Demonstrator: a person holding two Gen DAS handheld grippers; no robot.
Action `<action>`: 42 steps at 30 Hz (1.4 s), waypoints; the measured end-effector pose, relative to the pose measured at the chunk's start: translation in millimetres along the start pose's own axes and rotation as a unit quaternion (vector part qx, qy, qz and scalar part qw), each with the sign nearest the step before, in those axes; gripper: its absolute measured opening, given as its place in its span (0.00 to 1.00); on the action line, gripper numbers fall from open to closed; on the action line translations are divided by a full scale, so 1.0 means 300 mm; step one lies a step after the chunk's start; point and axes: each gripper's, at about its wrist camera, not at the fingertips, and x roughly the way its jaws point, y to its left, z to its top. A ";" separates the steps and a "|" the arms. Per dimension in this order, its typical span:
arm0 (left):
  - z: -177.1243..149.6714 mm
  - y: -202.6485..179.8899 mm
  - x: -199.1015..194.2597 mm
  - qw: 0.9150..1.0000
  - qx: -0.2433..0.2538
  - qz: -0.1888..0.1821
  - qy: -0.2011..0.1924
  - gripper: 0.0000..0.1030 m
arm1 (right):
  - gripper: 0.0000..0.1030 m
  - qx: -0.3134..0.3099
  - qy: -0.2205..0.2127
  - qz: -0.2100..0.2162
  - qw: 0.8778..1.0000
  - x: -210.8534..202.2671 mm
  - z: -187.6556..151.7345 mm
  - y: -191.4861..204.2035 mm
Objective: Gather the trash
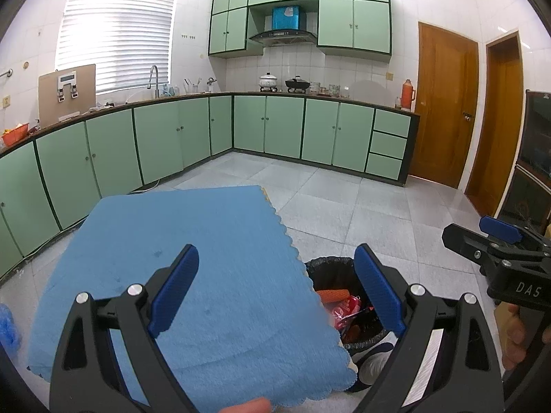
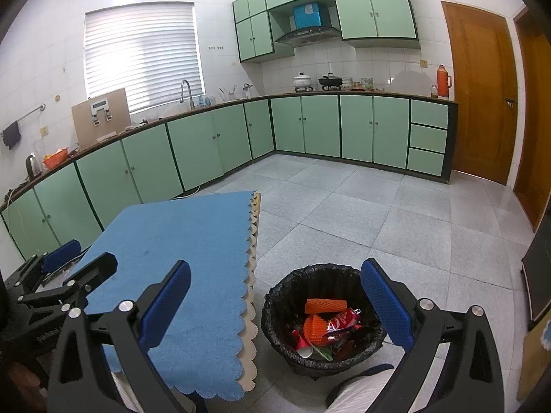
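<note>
Both claws hang with their fingers spread wide and nothing between them: the left gripper (image 1: pixel 277 290) over the near edge of the blue table mat (image 1: pixel 193 258), the right gripper (image 2: pixel 275 304) with its fingers straddling the mat's scalloped edge and the trash bin (image 2: pixel 322 316). From the right wrist view the left gripper shows at about nine o'clock, low over the mat; from the left wrist view the right gripper (image 1: pixel 499 237) sits out at three o'clock, well apart from the bin.

As for the step in hand, my reading is that the collecting is nearly or wholly done. The black-lined bin on the floor at five o'clock of the mat already holds orange foam netting (image 2: pixel 325 306), a red wrapper (image 2: pixel 344 320) and other scraps, and the mat's visible surface carries no litter that I can make out. One doubtful thing remains: an orange sliver (image 1: pixel 248 405) at the very bottom of the left wrist view, at six o'clock beneath the left gripper (too cropped to say whether it is trash or something else).

If it is trash, the next move would call for drawing the left gripper back and down toward six o'clock, closing on that piece, then swinging it toward four o'clock over the bin's rim before letting go. The bin lies just beside the table's corner, so the carry would be short.
</note>
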 end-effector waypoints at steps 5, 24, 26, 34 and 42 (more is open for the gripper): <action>0.006 -0.004 -0.006 1.000 0.000 0.001 -0.001 0.86 | 0.94 0.000 0.000 0.000 1.000 0.003 0.002 0.001; 0.011 -0.001 -0.003 1.000 -0.001 0.003 -0.001 0.86 | 0.94 0.000 0.001 0.001 1.000 0.006 0.006 0.006; 0.011 -0.001 -0.003 1.000 -0.002 0.004 -0.001 0.86 | 0.94 0.000 0.002 0.002 1.000 0.010 0.012 0.007; 0.005 -0.002 0.009 1.000 -0.004 0.003 0.001 0.86 | 0.94 -0.001 0.003 0.002 1.000 0.019 0.018 0.002; 0.000 -0.006 0.014 1.000 -0.008 0.006 0.004 0.86 | 0.94 0.001 0.004 0.002 1.000 0.028 0.011 -0.006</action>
